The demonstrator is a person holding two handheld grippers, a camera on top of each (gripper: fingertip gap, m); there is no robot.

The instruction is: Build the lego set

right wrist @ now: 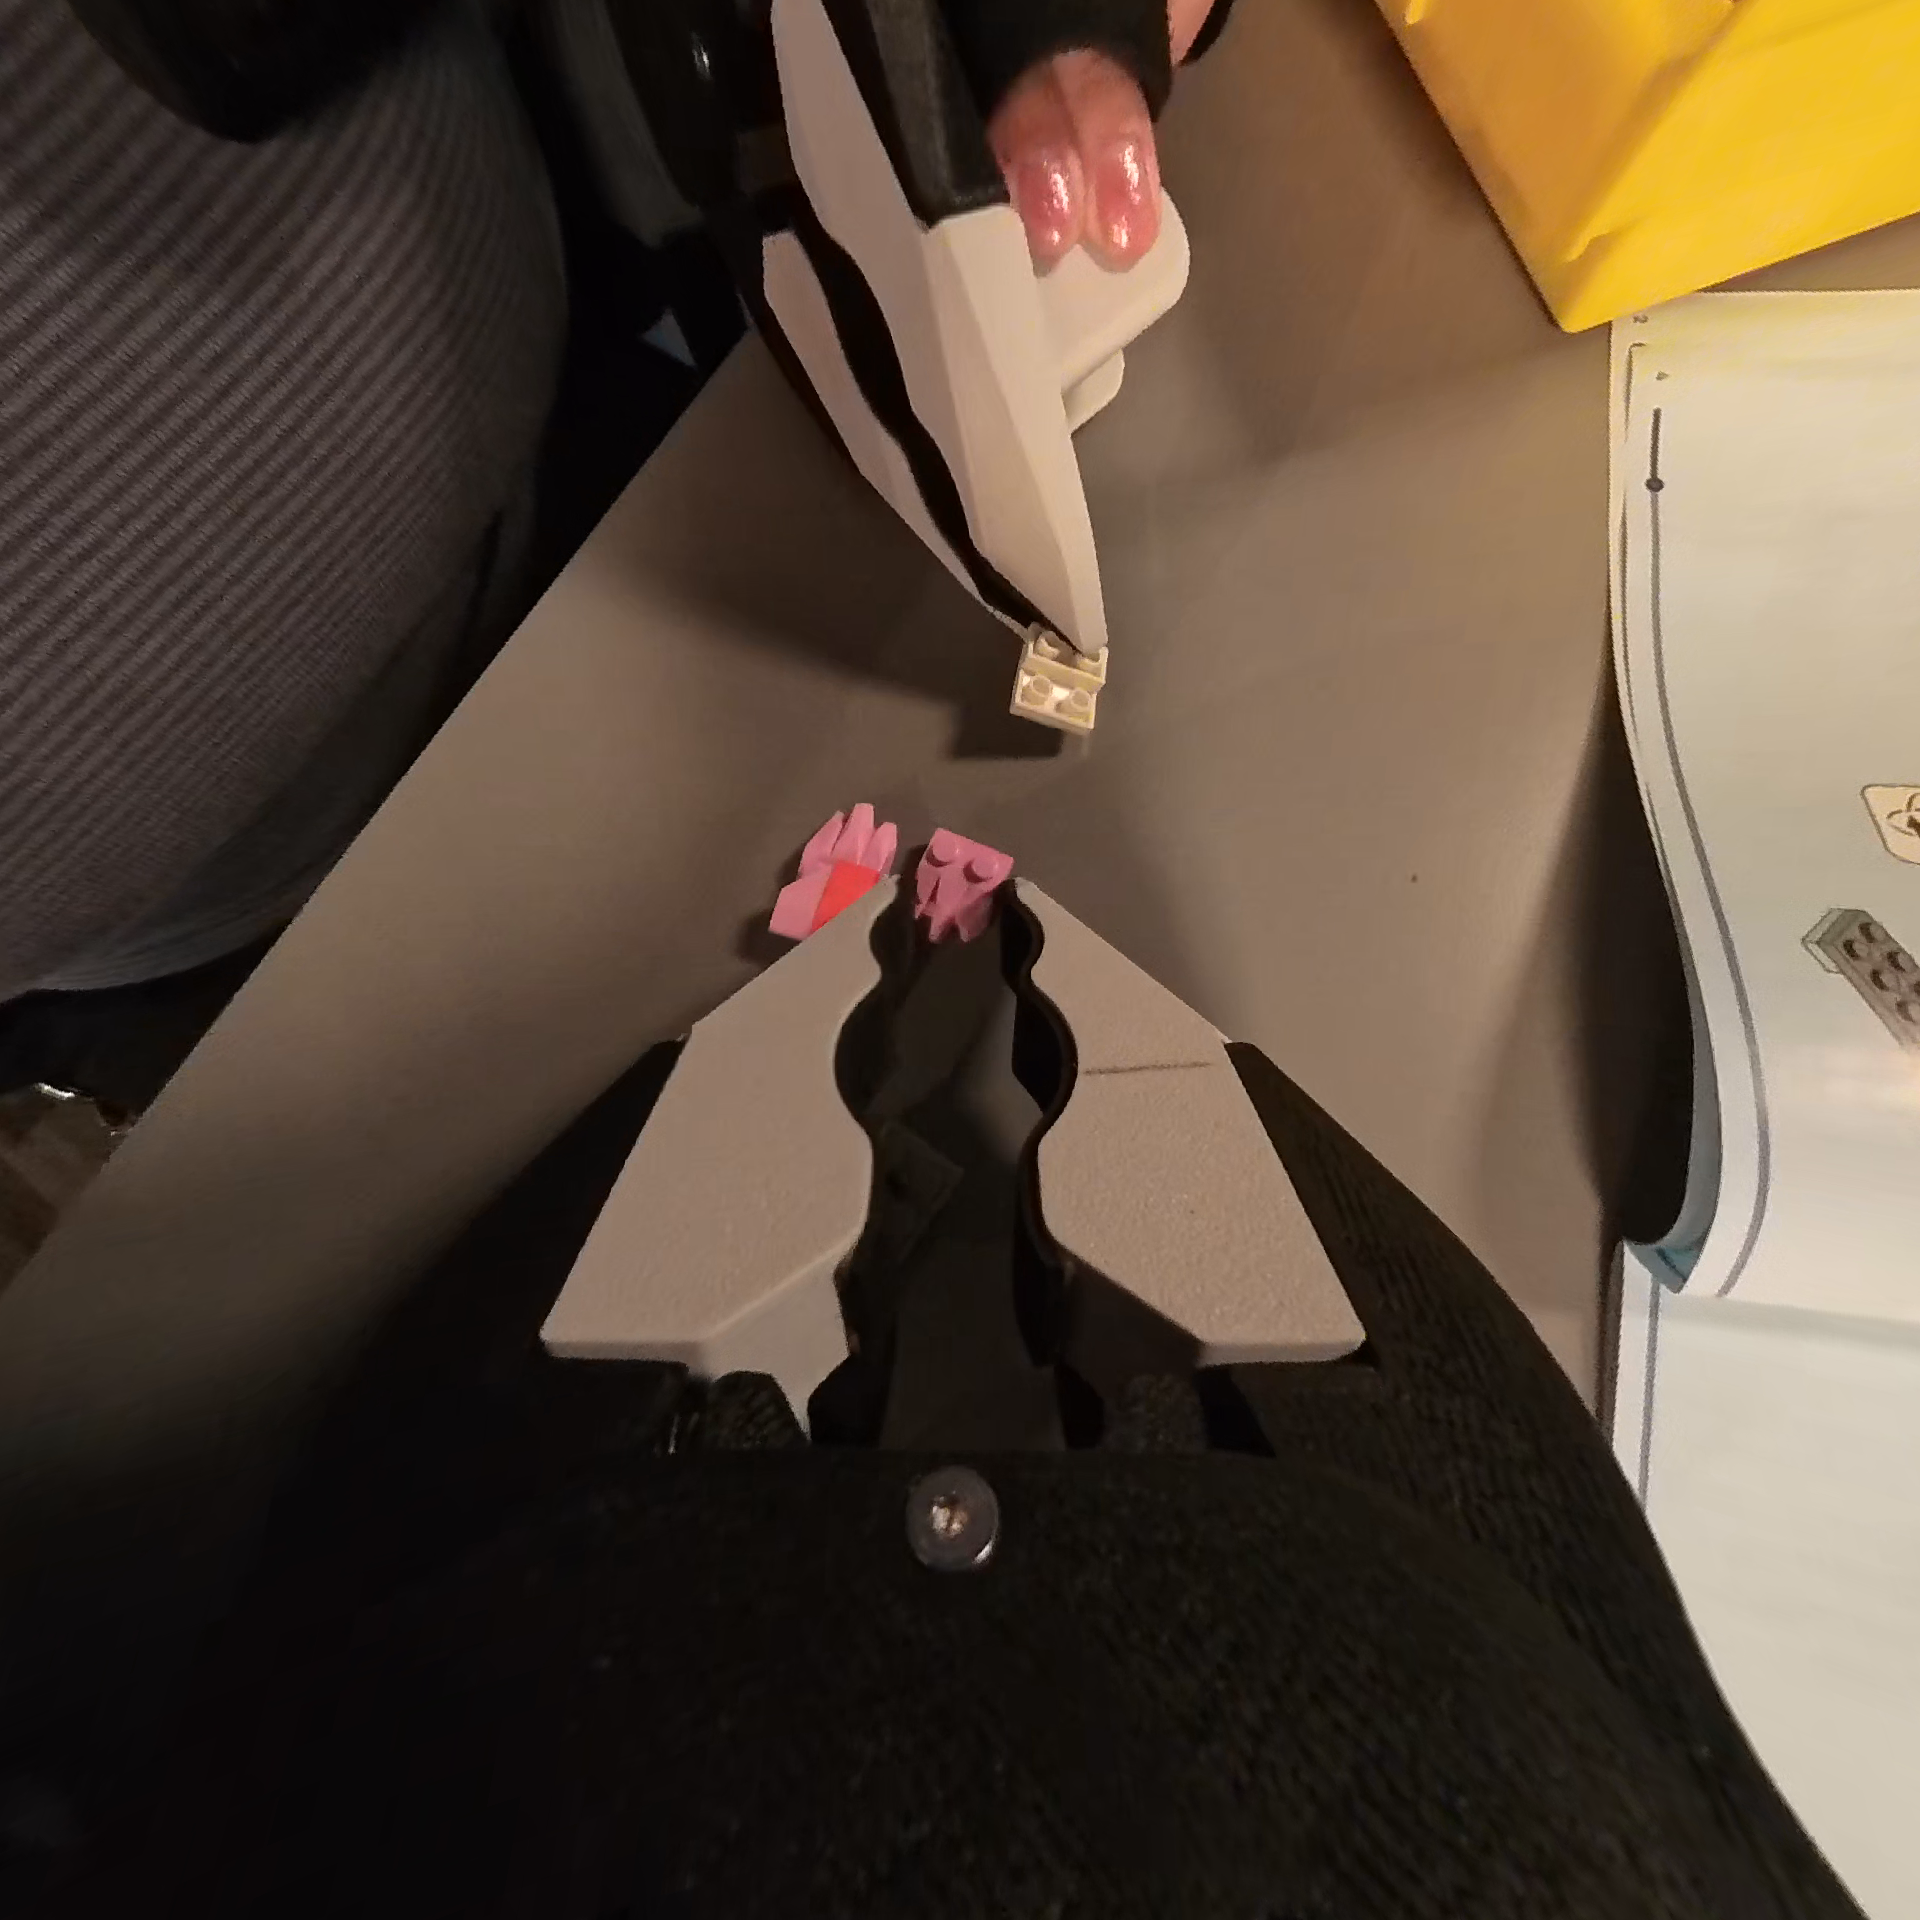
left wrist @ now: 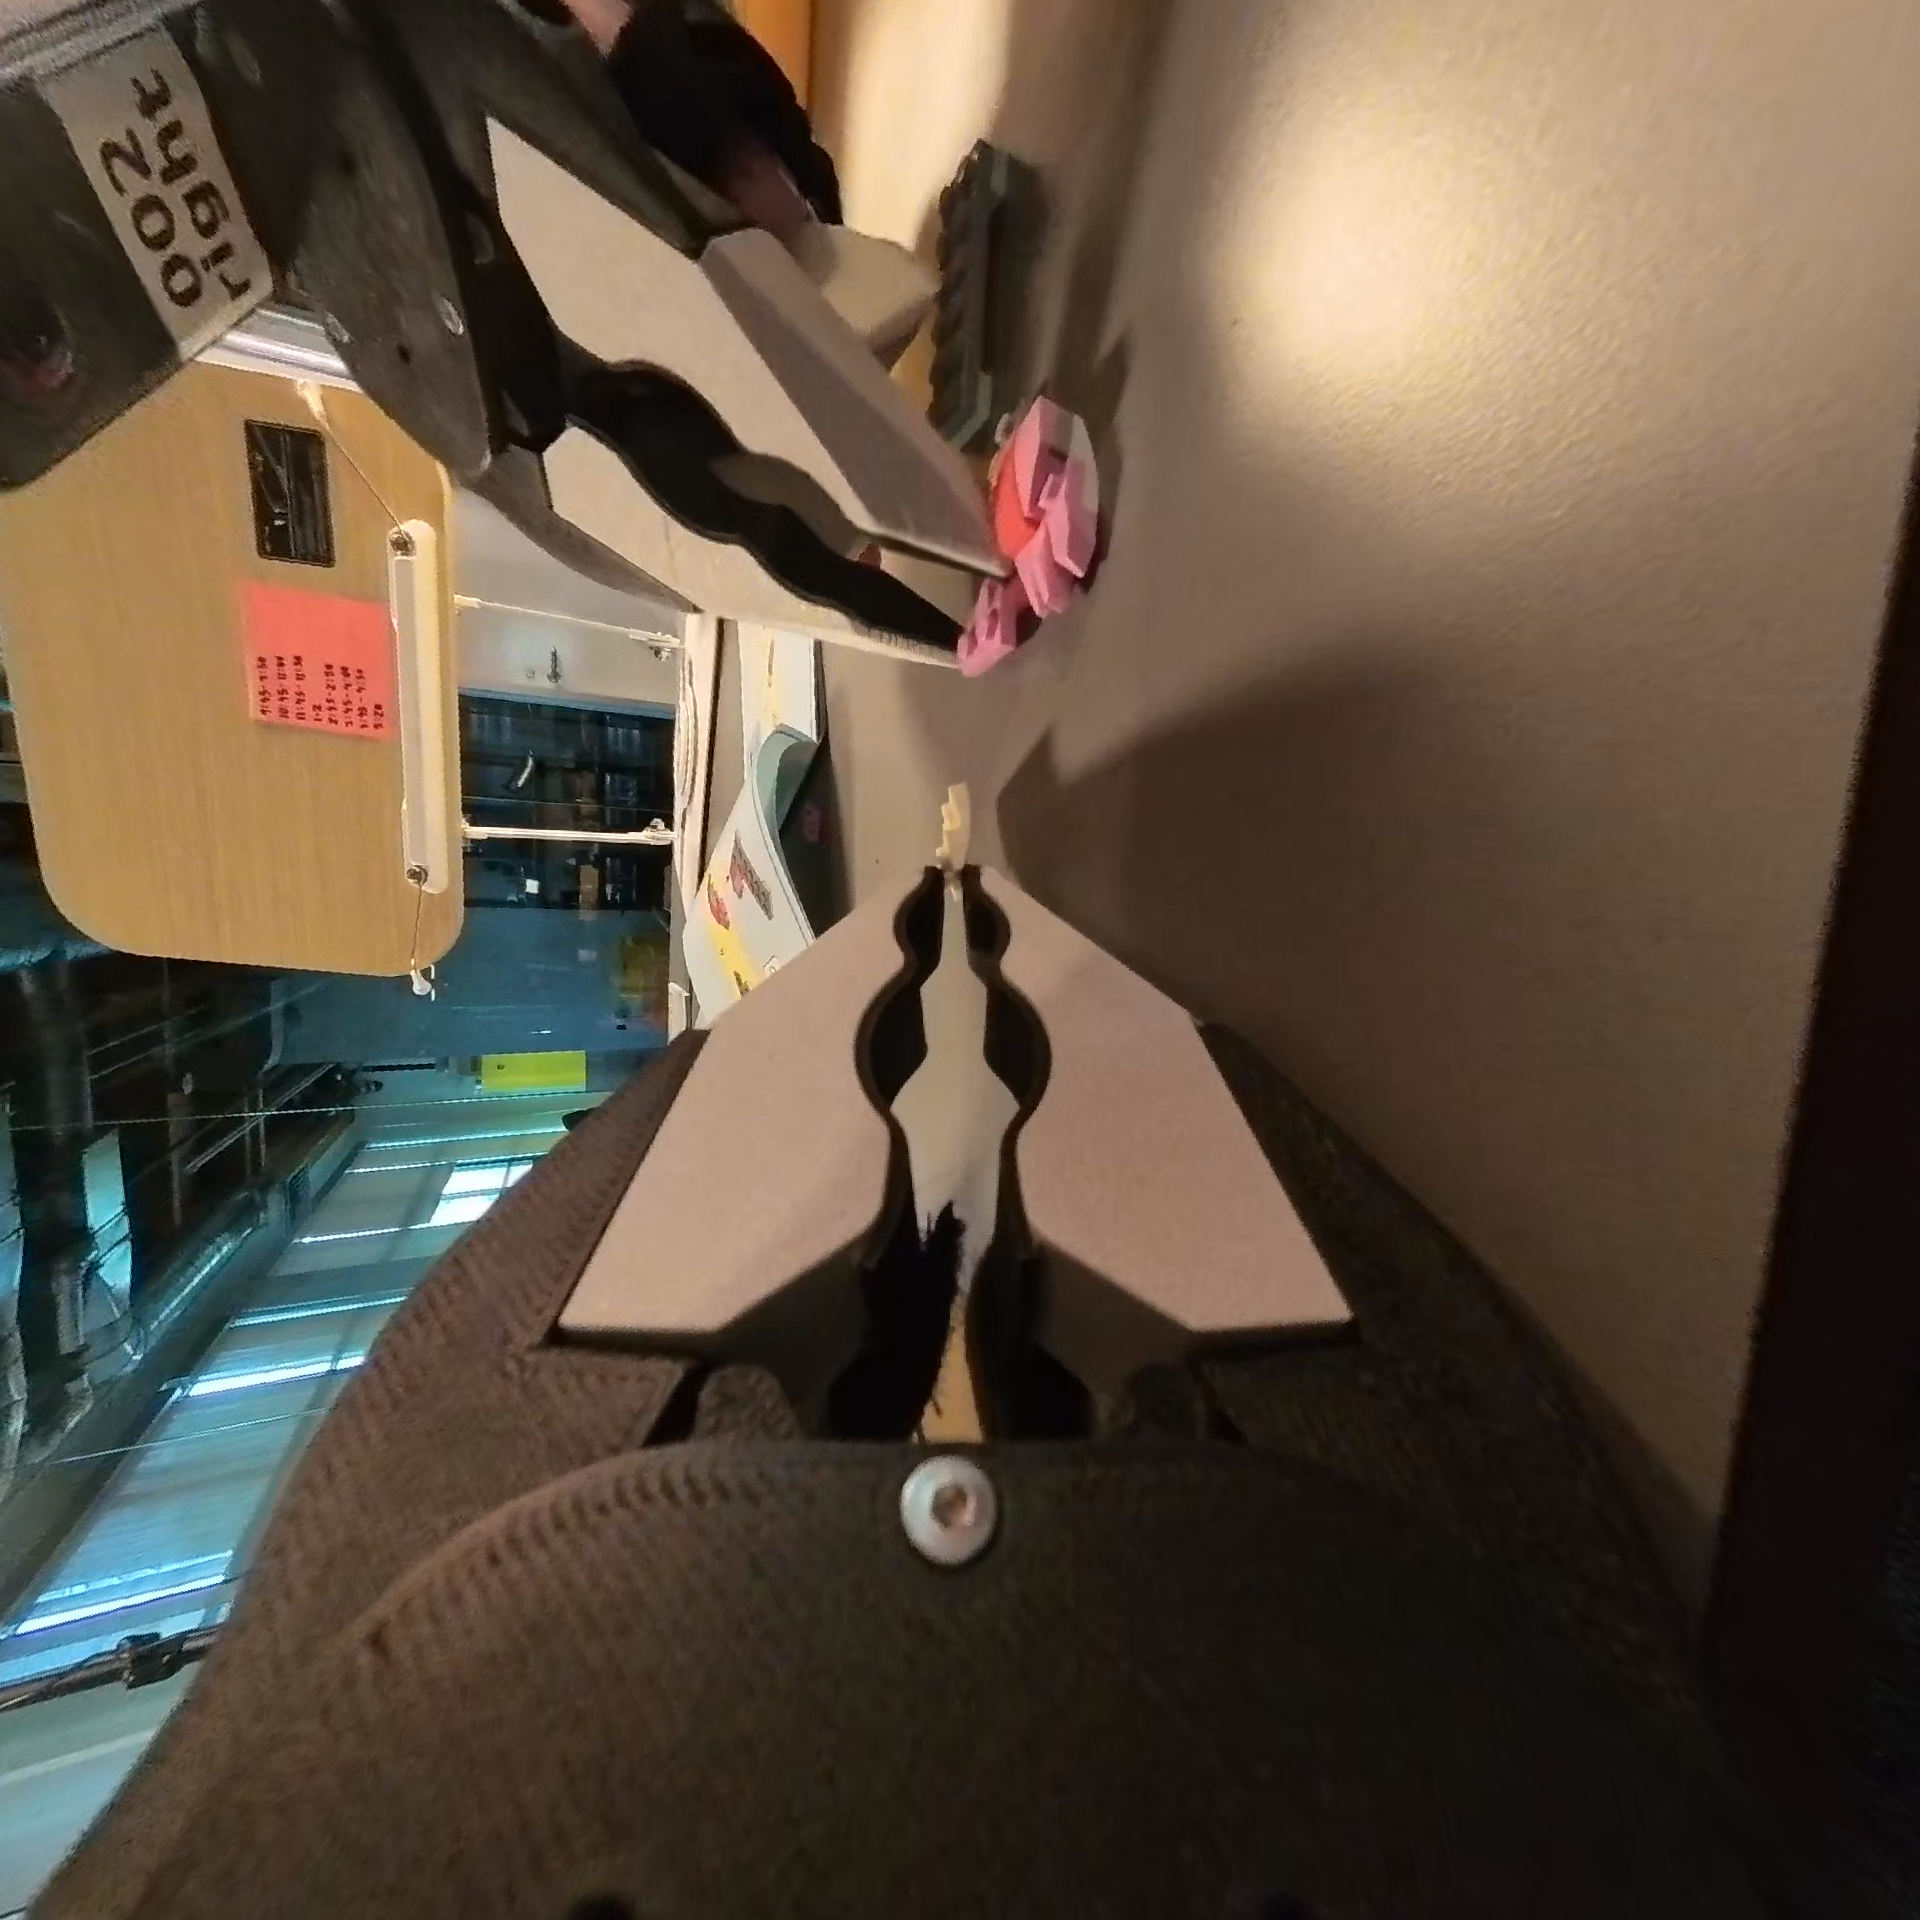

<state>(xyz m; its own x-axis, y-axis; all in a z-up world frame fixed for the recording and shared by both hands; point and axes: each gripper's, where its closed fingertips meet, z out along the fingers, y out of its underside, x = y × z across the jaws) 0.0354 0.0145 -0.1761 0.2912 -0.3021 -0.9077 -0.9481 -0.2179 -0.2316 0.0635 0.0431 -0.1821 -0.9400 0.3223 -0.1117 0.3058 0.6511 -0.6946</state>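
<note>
My left gripper [left wrist: 948, 878] is shut on a small cream brick [left wrist: 954, 831] that sticks out past its fingertips, held above the grey table [left wrist: 1351, 520]. The right wrist view shows the same: the left gripper [right wrist: 1070, 634] pinches the cream brick [right wrist: 1060, 691] by its edge. My right gripper [right wrist: 958, 885] is low over the table with a pink brick [right wrist: 961, 878] between its fingertips. The right pad is at the brick and a dark gap shows on the left side, so it is not gripped. A pink and red cluster [right wrist: 831, 883] lies just left of the left fingertip.
A yellow box [right wrist: 1662, 135] stands at the far right. An open instruction booklet [right wrist: 1787, 831] lies along the right side. The table edge runs diagonally at the left, with a person's grey ribbed clothing [right wrist: 208, 520] beyond. A dark studded piece [left wrist: 977, 301] lies farther back. My right fingertips sit around 5 centimetres from my left ones. The left gripper is farther from the dark studded piece [left wrist: 977, 301], some 12 centimetres, than the right, some 8 centimetres.
</note>
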